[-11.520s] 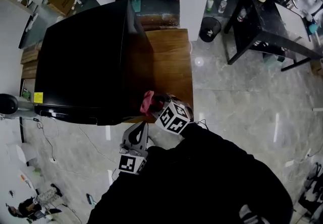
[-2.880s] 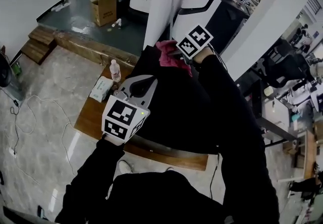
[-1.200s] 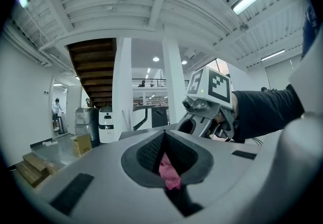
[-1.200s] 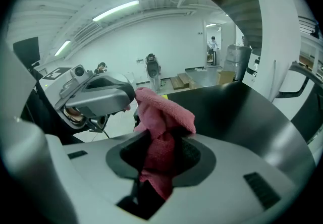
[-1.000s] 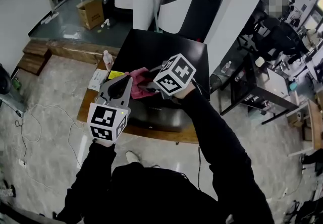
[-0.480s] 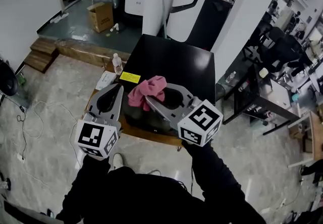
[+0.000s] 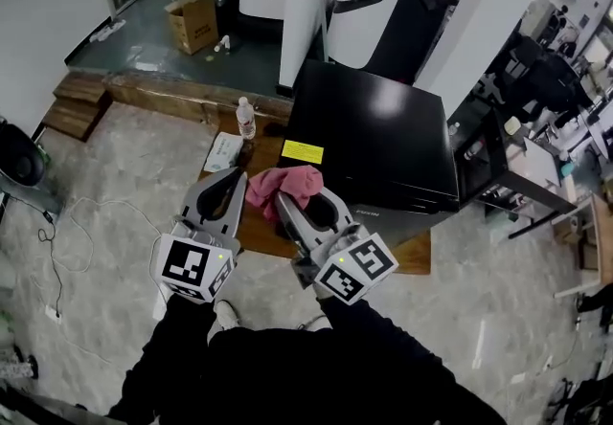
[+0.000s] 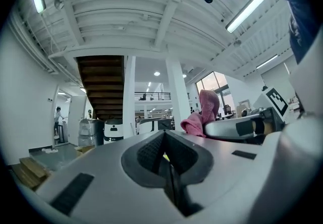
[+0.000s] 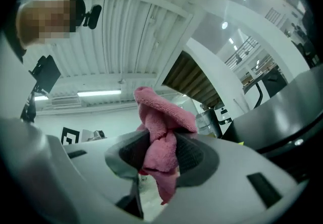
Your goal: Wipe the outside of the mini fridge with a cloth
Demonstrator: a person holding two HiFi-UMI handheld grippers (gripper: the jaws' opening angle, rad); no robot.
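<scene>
Counts: two hand-held grippers, one cloth, one fridge, one bottle, one white packet.

- Left hand-held gripper (image 7: 233,182): jaws pressed together, nothing between them. In its own view (image 8: 165,142) the pads meet along a thin seam.
- Right hand-held gripper (image 7: 287,208): jaws clamped on the pink cloth (image 7: 285,184). In its own view (image 9: 160,153) the cloth (image 9: 162,117) is pinched at its middle, with a bunch standing above the jaws and a tail hanging below.
- The two sit side by side at near centre, tips close together. The cloth shows at the right of the left gripper view (image 8: 204,117).
- Both gripper views look up at ceiling and beams. The cloth is off the fridge.

Fridge (image 7: 374,141): black, glossy top, right of centre on a low wooden tabletop (image 7: 414,258). A yellow label (image 7: 302,152) sits at its near-left corner. In the head view the cloth lies just left of and nearer than that corner, over the wood.

On the tabletop's left end: the bottle (image 7: 246,117) upright, the white packet (image 7: 224,151) just near of it.

Around:
- cardboard box (image 7: 194,21), far left
- wooden steps (image 7: 75,115), left
- cable (image 7: 53,227) trailing on the floor
- black desk (image 7: 484,150), right of the fridge

The person's dark sleeves and torso block the near floor.
</scene>
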